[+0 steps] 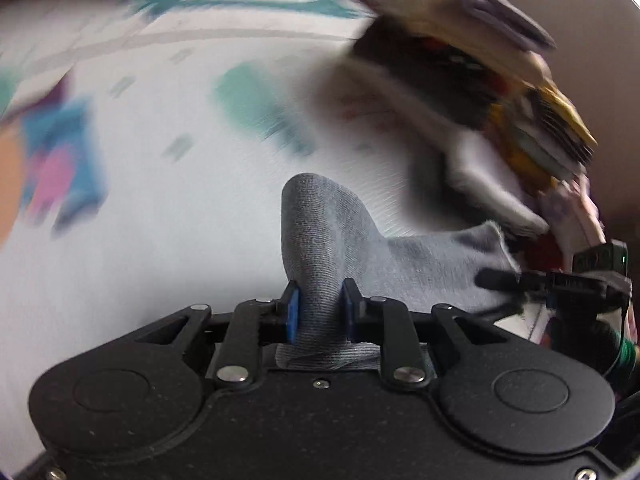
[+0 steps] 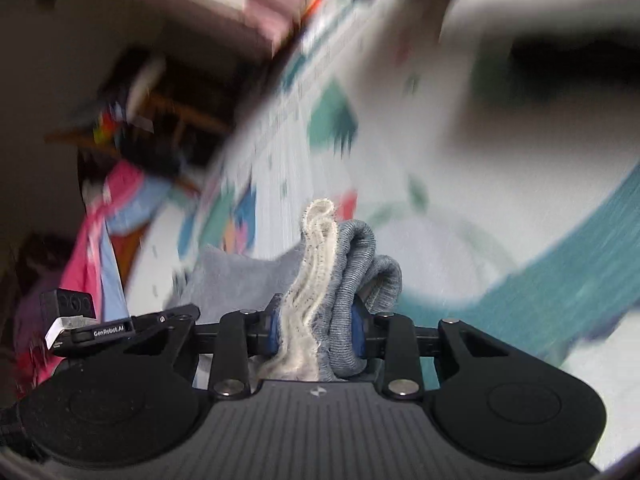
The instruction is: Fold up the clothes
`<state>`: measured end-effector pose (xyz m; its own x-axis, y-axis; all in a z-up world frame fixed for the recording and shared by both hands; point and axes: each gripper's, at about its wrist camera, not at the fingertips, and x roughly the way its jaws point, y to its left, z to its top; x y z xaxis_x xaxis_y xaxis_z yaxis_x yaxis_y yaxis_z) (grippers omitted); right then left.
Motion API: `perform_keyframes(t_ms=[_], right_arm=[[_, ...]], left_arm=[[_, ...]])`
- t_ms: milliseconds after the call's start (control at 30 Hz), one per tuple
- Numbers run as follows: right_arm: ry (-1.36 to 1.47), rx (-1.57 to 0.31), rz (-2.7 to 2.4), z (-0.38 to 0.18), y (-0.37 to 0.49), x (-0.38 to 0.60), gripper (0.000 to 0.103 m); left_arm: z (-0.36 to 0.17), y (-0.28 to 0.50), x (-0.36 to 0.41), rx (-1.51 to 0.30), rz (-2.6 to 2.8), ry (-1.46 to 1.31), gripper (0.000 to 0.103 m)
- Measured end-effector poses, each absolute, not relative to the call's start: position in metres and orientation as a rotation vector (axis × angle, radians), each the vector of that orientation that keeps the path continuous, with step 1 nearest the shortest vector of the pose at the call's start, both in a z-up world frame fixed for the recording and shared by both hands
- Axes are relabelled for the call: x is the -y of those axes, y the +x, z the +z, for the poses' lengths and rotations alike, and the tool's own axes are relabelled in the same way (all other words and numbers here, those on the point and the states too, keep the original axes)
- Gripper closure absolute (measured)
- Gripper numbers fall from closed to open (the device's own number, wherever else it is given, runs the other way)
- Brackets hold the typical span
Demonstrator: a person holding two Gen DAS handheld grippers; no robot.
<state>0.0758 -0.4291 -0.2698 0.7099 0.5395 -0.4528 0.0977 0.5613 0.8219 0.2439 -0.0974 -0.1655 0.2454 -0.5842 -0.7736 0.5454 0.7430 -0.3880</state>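
Motion blur smears the patterned bedsheet (image 1: pixel 160 152) and clothes pile (image 1: pixel 500 92).

Soft, even light; heavy motion blur behind, fisheye-bent, dark-cornered edges.

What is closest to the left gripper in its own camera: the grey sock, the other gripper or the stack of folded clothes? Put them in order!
From the left gripper:
1. Grey sock: pinched between its pads, so touching.
2. Right gripper: low at the right, holding the sock's far end.
3. Stack of folded clothes: farthest, up at the top right on the patterned sheet.
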Motion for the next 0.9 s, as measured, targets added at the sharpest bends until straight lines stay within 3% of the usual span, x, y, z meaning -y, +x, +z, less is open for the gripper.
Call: perform_keyframes(t_ms=[300,433,600,700,733,767,833,900], right_arm=[[0.941,-0.469,0.053,-0.212,0.036,0.551,0.070],[0.912,-0.363,-0.067,-0.197,0.022,0.599,0.070],[0.873,-0.354,-0.252,-0.220,0.025,0.630,0.070],[0.884,-0.462,-0.386,-0.260,0.041,0.638,0.066],[0.887,-0.462,-0.398,-0.266,0.044,0.637,0.057],[0.889,-0.461,-0.410,-0.272,0.048,0.636,0.057],[0.819,-0.465,-0.435,-0.262,0.053,0.630,0.045],[0.760,-0.438,-0.430,-0.247,0.053,0.625,0.044]], left_arm=[[-0.128,0.295,0.266,-0.954,-1.064,0.061,0.084],[-0.137,0.307,0.324,-0.927,-1.146,-0.015,0.084],[-0.176,0.327,0.379,-0.944,-1.136,-0.145,0.083],[-0.233,0.329,0.414,-1.065,-0.929,0.026,0.071],[-0.235,0.327,0.414,-1.052,-0.885,0.021,0.058],[-0.237,0.326,0.414,-1.035,-0.845,0.011,0.050],[-0.226,0.325,0.405,-1.055,-0.787,-0.064,0.052],[-0.203,0.318,0.387,-1.006,-0.785,-0.101,0.052]])
